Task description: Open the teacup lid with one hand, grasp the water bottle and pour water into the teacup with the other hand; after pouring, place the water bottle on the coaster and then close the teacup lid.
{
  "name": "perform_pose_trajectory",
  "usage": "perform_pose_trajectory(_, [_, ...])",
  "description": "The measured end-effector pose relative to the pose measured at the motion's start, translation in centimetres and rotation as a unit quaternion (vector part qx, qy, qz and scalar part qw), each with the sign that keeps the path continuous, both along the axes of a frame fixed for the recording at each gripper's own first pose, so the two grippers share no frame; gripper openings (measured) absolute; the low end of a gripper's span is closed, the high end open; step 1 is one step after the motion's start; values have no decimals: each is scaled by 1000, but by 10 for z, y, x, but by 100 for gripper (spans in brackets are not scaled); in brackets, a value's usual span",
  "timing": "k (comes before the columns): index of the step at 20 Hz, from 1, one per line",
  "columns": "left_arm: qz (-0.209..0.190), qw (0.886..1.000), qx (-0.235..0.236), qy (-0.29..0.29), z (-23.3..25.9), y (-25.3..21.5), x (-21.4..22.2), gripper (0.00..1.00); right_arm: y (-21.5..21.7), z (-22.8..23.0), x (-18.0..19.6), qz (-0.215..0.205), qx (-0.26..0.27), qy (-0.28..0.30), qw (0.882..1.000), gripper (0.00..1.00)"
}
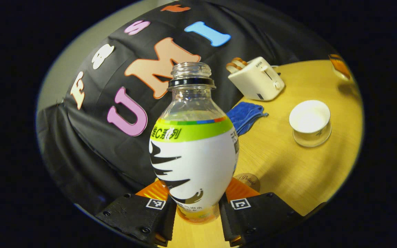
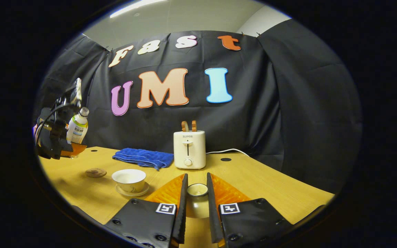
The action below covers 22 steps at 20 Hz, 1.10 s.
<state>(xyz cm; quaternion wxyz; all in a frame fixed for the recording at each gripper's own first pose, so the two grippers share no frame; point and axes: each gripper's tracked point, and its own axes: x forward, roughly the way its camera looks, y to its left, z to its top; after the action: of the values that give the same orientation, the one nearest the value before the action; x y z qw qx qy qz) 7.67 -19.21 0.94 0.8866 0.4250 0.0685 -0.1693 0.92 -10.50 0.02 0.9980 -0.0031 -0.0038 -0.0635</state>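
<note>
My left gripper is shut on the lower body of an uncapped water bottle with a white and green label, held about upright. In the right gripper view the bottle hangs above the table's left end in the left gripper. The white teacup stands open on its saucer to the bottle's right, apart from it. A small round brown coaster lies just behind the bottle. My right gripper is shut on the teacup lid, right of the teacup and the coaster.
A cream toaster with two slices of toast stands at the back of the wooden table, with a white cord trailing right. Left of it lies a folded blue cloth. The toaster and cloth sit beyond the teacup.
</note>
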Motion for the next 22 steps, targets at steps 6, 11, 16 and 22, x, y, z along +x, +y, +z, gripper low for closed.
perform_pose_trajectory(6, [-39, 982, 178, -40, -19, -22, 5, 50, -7, 1, 0, -6, -1, -1, 1000, 31])
perform_pose_trajectory(11, [-58, 960, 268, -56, -26, -38, 18, 51, -8, 0, 2, -7, -1, -1, 1000, 33])
perform_pose_trajectory(16, [-67, 940, 324, -84, -22, -42, 8, 50, -10, -1, 2, -9, -1, -1, 1000, 33])
perform_pose_trajectory(22, [-82, 905, 403, -106, -22, -47, 7, 50, -11, -1, 3, -11, -1, -1, 1000, 32])
